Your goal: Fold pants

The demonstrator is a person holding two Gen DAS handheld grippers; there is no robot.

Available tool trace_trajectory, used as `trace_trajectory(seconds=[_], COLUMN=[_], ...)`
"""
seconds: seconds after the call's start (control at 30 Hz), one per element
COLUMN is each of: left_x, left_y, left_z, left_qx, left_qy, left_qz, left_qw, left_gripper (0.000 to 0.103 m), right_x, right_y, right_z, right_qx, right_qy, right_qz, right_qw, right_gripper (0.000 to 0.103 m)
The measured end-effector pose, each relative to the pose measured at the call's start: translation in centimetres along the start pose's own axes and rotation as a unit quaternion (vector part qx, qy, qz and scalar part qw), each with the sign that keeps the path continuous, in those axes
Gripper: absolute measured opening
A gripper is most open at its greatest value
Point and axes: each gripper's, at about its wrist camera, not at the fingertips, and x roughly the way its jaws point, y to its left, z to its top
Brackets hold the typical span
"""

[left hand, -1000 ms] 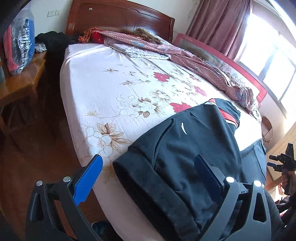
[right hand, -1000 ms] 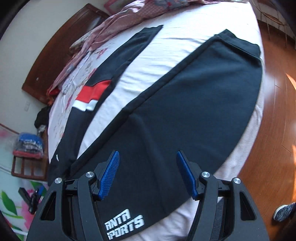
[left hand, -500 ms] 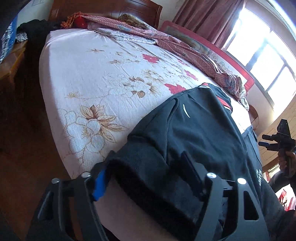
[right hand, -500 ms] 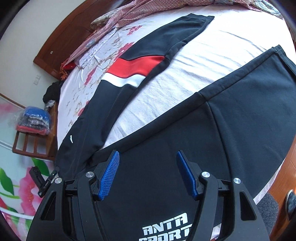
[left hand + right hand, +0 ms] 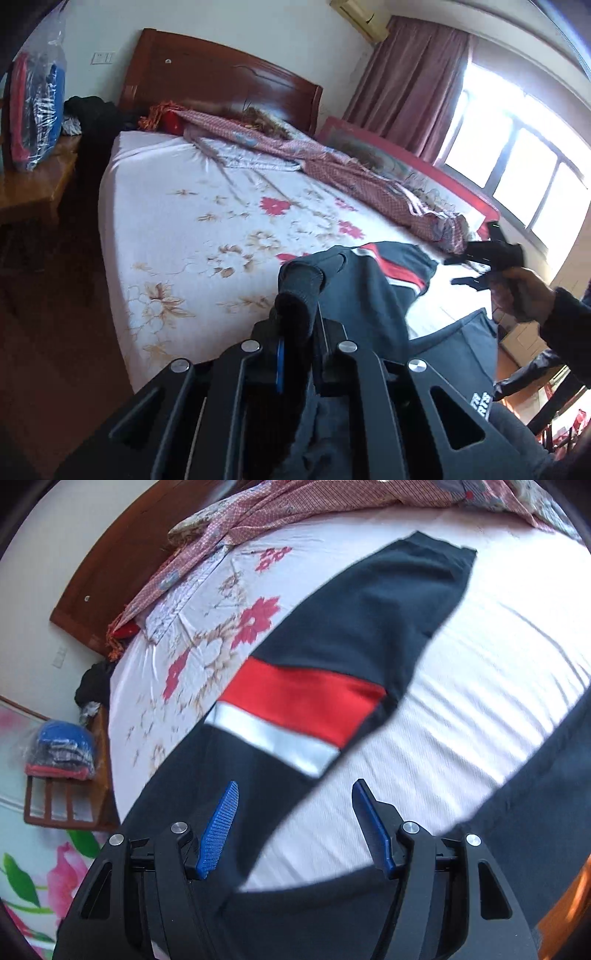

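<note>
Black track pants [image 5: 354, 627] with a red and white band [image 5: 295, 709] lie spread on the floral bed sheet [image 5: 192, 229]. My left gripper [image 5: 297, 317] is shut on the waistband of the pants [image 5: 299, 284] and holds it lifted off the bed edge. My right gripper [image 5: 295, 823] is open and empty, hovering above the gap between the two legs; it also shows in the left wrist view [image 5: 484, 258], held in a hand. The second leg [image 5: 554, 760] runs off to the right.
A pink patterned quilt [image 5: 332, 162] lies bunched along the far side of the bed by the wooden headboard [image 5: 221, 81]. A wooden side table [image 5: 33, 184] with a bagged bundle [image 5: 37, 107] stands left of the bed. Wooden floor surrounds the bed.
My left gripper closed on the waistband and lifted it. My right gripper moved forward over the pants, from the printed thigh area toward the banded leg, staying open.
</note>
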Motion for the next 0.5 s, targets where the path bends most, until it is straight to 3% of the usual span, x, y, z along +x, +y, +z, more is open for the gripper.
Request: trace_trajectory(seconds=[0.13,0.2,0.33,0.43,0.5], left_x=[-1.9,-2.5,-3.2,-3.6,-3.9], left_y=[-2.5,-3.4,-4.0,-4.2,-4.3], left_z=[-0.7,-1.0,-1.6,-1.8,-1.8], left_qx=[0.001,0.007,0.01,0.02,0.029], left_qy=[-0.013,-0.016,-0.014,-0.009,-0.006], left_qz=[-0.048,-0.059,-0.069,-0.069,-0.062], left_qw=[0.9988,0.9981,0.9975,0.9974,0.9976], left_gripper=[0.01,0.01,0.01,0.01,0.01], right_x=[6.0,8.5,12.5,14.5,14.2], right_y=[1.9,3.0,2.4,1.0,1.0], right_z=[6.6,8.7,10.5,10.8,10.8], right_qx=[0.078,0.082,0.134,0.181,0.156], right_qy=[0.044,0.054,0.066,0.073,0.059], right_qz=[0.002,-0.014,-0.061,-0.045,-0.048], right_qw=[0.996,0.995,0.987,0.98,0.985], right_gripper=[0.07,0.07,0.07,0.07,0.041])
